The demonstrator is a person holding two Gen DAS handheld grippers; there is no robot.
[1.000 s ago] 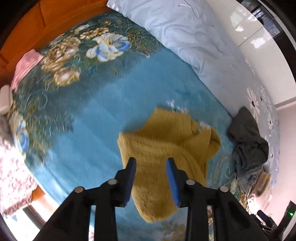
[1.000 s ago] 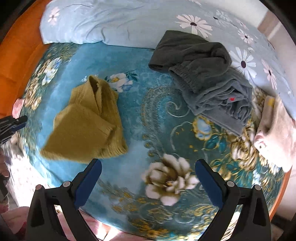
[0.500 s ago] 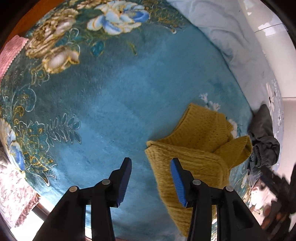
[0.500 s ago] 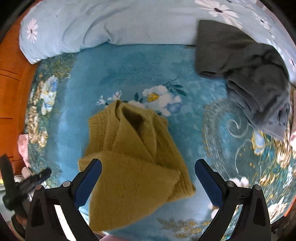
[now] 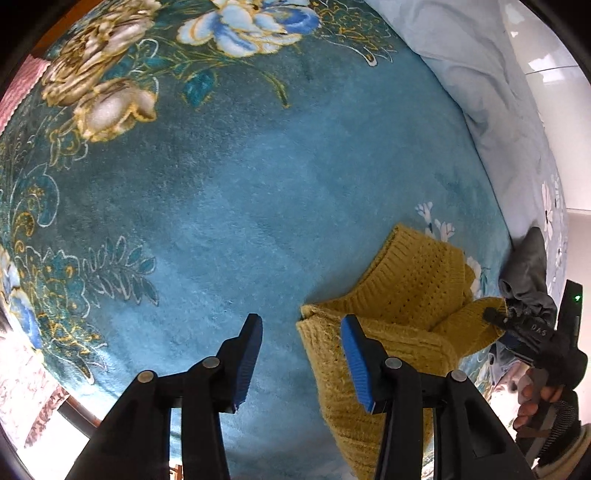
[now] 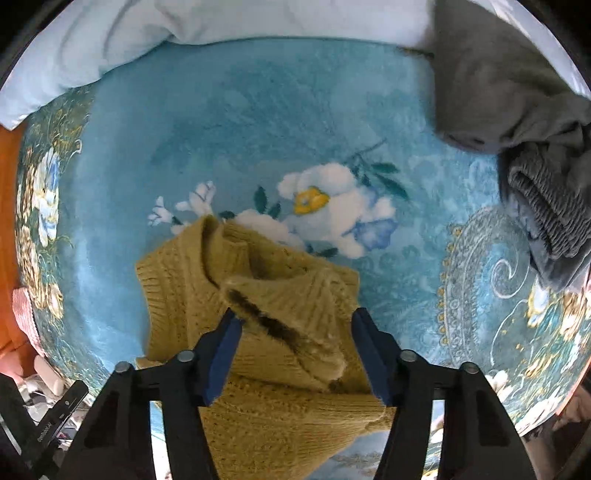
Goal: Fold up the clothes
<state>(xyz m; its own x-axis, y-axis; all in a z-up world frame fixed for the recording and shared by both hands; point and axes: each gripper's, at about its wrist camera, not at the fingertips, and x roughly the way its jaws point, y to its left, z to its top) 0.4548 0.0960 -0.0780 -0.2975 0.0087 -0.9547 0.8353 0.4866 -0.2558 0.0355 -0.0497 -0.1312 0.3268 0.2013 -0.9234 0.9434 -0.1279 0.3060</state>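
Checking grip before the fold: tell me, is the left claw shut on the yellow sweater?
No, the left claw is open, its fingers apart above the blue blanket beside the yellow sweater.

Mustard-yellow knit sweater (image 6: 280, 314), teal floral blanket (image 5: 258, 177), grey garment (image 6: 517, 110), pale blue quilt (image 6: 147, 33).

Your left gripper (image 5: 301, 363): black angular plastic arms, flat blue pads on the inner finger faces, round silver screws at the joints. Your right gripper (image 6: 297, 356): same build, black frame, blue pads, silver screws. In the left wrist view your right hand (image 5: 543, 391) wears a black fingerless glove with white lettering, bare fingertips showing.
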